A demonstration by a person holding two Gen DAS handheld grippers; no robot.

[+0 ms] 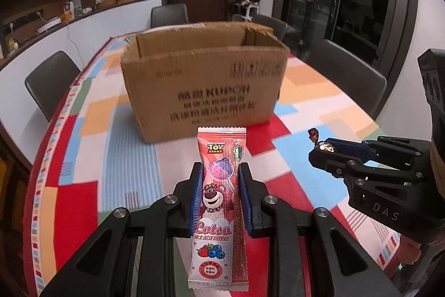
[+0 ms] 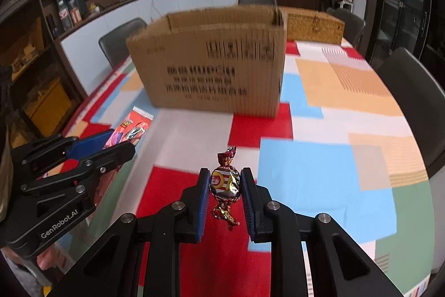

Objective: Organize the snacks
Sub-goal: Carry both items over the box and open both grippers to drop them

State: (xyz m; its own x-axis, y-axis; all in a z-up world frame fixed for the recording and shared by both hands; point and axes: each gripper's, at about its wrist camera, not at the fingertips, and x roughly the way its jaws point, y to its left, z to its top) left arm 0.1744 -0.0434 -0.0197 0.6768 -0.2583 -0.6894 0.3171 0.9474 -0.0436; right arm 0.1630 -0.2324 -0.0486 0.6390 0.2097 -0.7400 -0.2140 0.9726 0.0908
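Note:
My left gripper [image 1: 219,171] is shut on a tall pink Lotso lollipop packet [image 1: 219,202], held upright above the table. My right gripper [image 2: 224,180] is shut on a foil-wrapped twist candy [image 2: 225,183]. In the left wrist view the right gripper [image 1: 319,151] shows at the right with the candy [image 1: 325,145] at its tip. In the right wrist view the left gripper [image 2: 111,142] shows at the left with the packet [image 2: 132,127]. An open cardboard box [image 1: 205,82] stands ahead of both grippers; it also shows in the right wrist view [image 2: 211,63].
The table has a colourful patchwork cloth [image 2: 333,130]. A woven basket [image 2: 314,24] stands behind the box to the right. Dark chairs [image 1: 52,82] surround the table. A counter with clutter [image 1: 83,10] runs along the left wall.

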